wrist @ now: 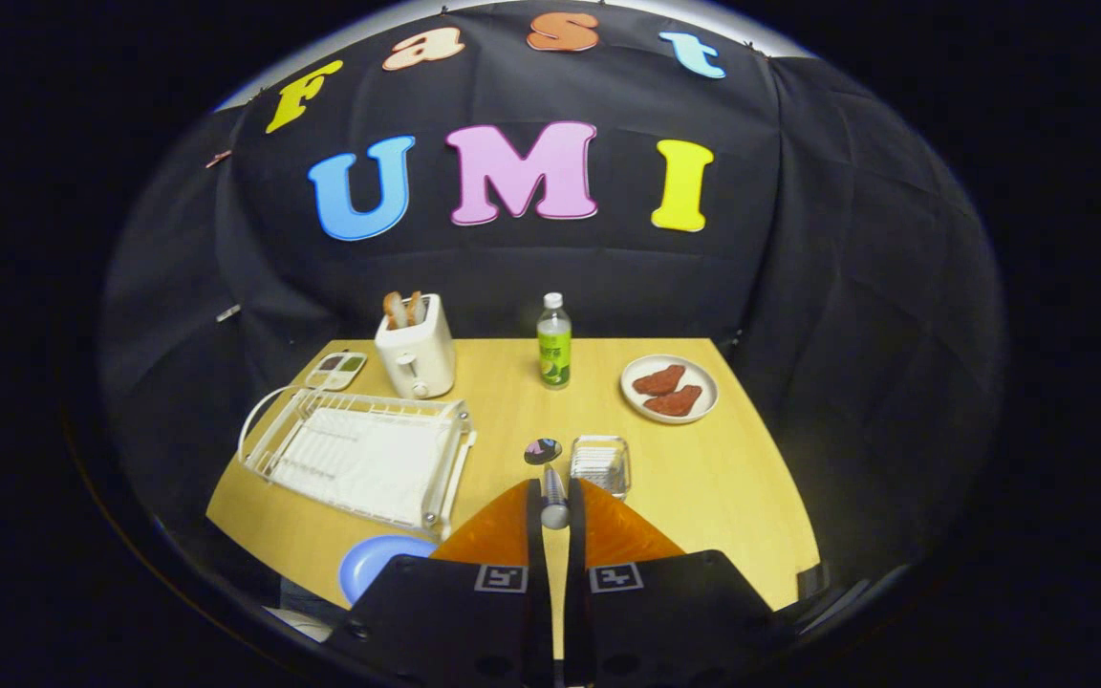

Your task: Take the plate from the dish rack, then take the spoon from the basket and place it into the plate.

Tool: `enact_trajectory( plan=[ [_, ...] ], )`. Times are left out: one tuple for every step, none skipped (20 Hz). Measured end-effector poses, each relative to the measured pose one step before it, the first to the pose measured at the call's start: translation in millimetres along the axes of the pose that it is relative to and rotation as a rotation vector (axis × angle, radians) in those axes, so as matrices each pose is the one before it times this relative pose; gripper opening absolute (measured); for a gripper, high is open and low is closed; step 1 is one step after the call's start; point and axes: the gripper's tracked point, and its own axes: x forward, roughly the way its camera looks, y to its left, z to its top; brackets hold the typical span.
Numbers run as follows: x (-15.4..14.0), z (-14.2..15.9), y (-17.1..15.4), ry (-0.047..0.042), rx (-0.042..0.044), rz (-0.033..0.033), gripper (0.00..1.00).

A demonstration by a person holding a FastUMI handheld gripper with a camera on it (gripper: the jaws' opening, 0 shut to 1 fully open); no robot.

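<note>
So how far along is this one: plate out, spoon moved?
Done: the blue plate lies on the table, out of the empty dish rack.

In hand: the gripper is shut on the spoon, its bowl pointing ahead, just beside the clear basket and apparently out of it.

Left: carry the spoon over to the plate beside the gripper and set it down there.
</note>
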Motion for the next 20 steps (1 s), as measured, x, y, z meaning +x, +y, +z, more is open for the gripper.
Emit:
enact_trajectory(
  plan=[
    [-3.95, -12.89, 15.28, 0.02343, 0.00692, 0.03666, 0.09],
    [-1.66, -12.18, 14.29, 0.01943, 0.00772, 0.03179, 0.09],
    [0.31, -13.53, 12.23, 0.02308, -0.00273, 0.03379, 0.09],
    [2.07, -13.44, 10.69, 0.02300, -0.00516, 0.02780, 0.09],
    [3.48, -12.78, 9.72, 0.02543, -0.00127, 0.02946, 0.09],
    [3.90, -12.86, 11.35, 0.02335, 0.00335, 0.03688, 0.09],
    [3.29, -10.99, 8.28, 0.01221, -0.00475, 0.01832, 0.09],
    [2.99, -5.88, -0.85, 0.01223, -0.02908, 0.00327, 0.09],
    [4.72, -9.01, 6.95, 0.01980, -0.01432, 0.03730, 0.09],
    [3.22, -8.16, 8.41, 0.00768, 0.00869, 0.02988, 0.09],
    [-0.37, -5.69, 8.60, 0.00353, 0.00495, 0.02479, 0.09],
    [-0.07, -4.73, 5.30, 0.00185, -0.01045, 0.01683, 0.09],
    [2.92, -4.20, 3.08, 0.00238, -0.01342, 0.00869, 0.09],
    [6.60, -7.17, 3.96, 0.01218, -0.00676, 0.01416, 0.09],
    [6.09, -5.53, 7.00, 0.01368, -0.00309, 0.01853, 0.09],
    [8.50, -3.70, 4.76, 0.00699, -0.00446, 0.01365, 0.09],
    [7.94, -2.48, 2.35, 0.00506, -0.00985, 0.00756, 0.09],
    [6.97, -2.46, 1.02, 0.00299, -0.01251, 0.00301, 0.09],
    [6.55, -3.34, 0.68, 0.00426, -0.00793, 0.00229, 0.09],
    [5.58, -4.40, 1.56, 0.00717, -0.00422, 0.00614, 0.09]
  ],
)
